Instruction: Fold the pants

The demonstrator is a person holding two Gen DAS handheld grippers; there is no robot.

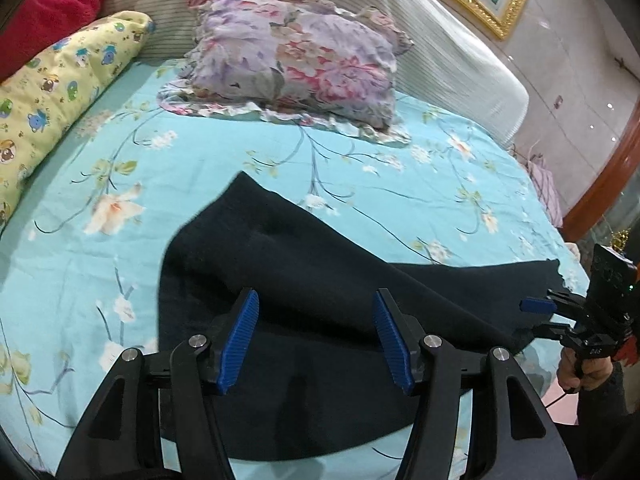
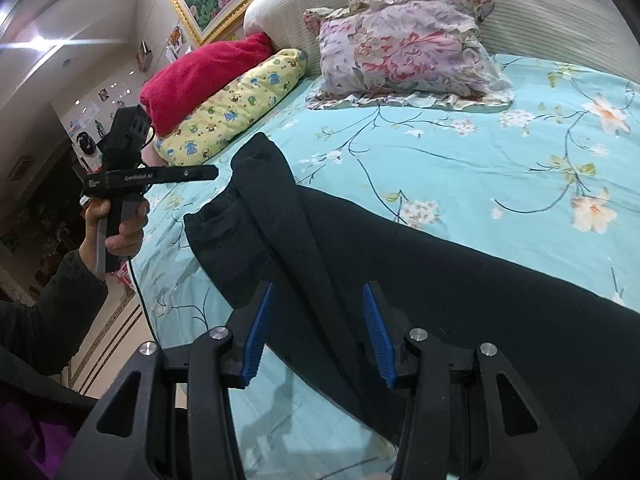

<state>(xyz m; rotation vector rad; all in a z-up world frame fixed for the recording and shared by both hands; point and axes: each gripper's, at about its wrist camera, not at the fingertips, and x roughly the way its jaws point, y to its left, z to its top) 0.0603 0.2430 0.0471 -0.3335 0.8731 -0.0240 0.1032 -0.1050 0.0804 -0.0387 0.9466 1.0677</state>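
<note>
- I had the dark pants lying on the bed, spread over the turquoise flowered sheet near its front edge, partly folded, with a long ridge of cloth running along them.
- My left hand-held gripper hung over the pants, blue pads standing wide apart, nothing pressed between them (the cloth lay below, not pinched).
- My right hand-held gripper sat above the pants too, its pads parted to a middling gap and empty; the ridge of fabric ran up between the two fingers in that view.
- From the right wrist view, a hand in a dark sleeve held the left tool off the bed's side, clear of the pants.
- A floral pillow rested against the ribbed headboard, well apart from the pants.
- A yellow cartoon-print pillow and a red blanket lay along the far side.
</note>
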